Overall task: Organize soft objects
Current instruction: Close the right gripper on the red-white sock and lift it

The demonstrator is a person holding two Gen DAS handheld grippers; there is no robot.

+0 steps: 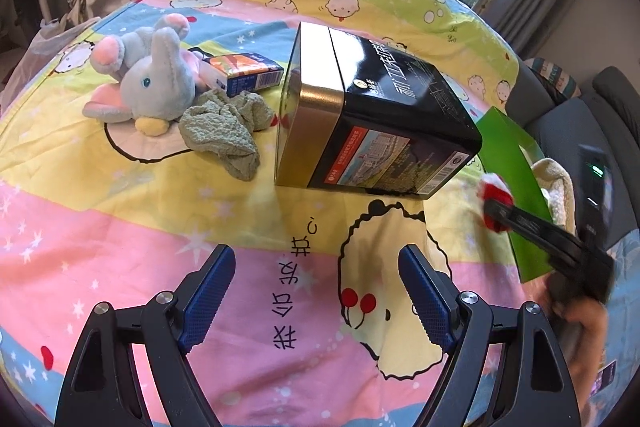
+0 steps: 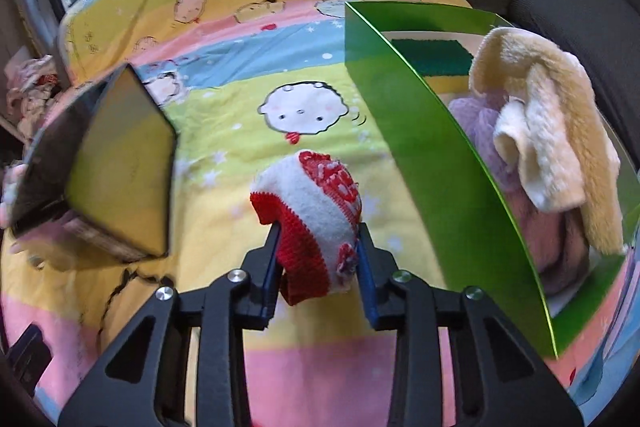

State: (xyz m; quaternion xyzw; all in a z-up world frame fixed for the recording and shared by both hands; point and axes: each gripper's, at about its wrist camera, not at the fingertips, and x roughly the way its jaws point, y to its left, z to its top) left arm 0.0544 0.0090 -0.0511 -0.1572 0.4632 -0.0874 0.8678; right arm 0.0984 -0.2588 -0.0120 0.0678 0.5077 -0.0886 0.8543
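Clamped in the right claw (image 2: pixel 318 247) at frame centre, a red-and-white knitted sock (image 2: pixel 316 215) beside the open green cardboard box (image 2: pixel 424 163) of soft items, apparently bound there; left claw (image 1: pixel 316 291) spread, empty, over the cartoon-print bedsheet (image 1: pixel 120 219).

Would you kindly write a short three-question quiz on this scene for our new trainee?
1. True or false: the left gripper holds the green cloth.
2. What is the right gripper clamped on? A) plush elephant B) red and white sock C) black tin
3. Fill in: the cream fluffy towel hangs over the wall of the ____ box.

Key: 1 false; 2 B, the red and white sock; 3 green.
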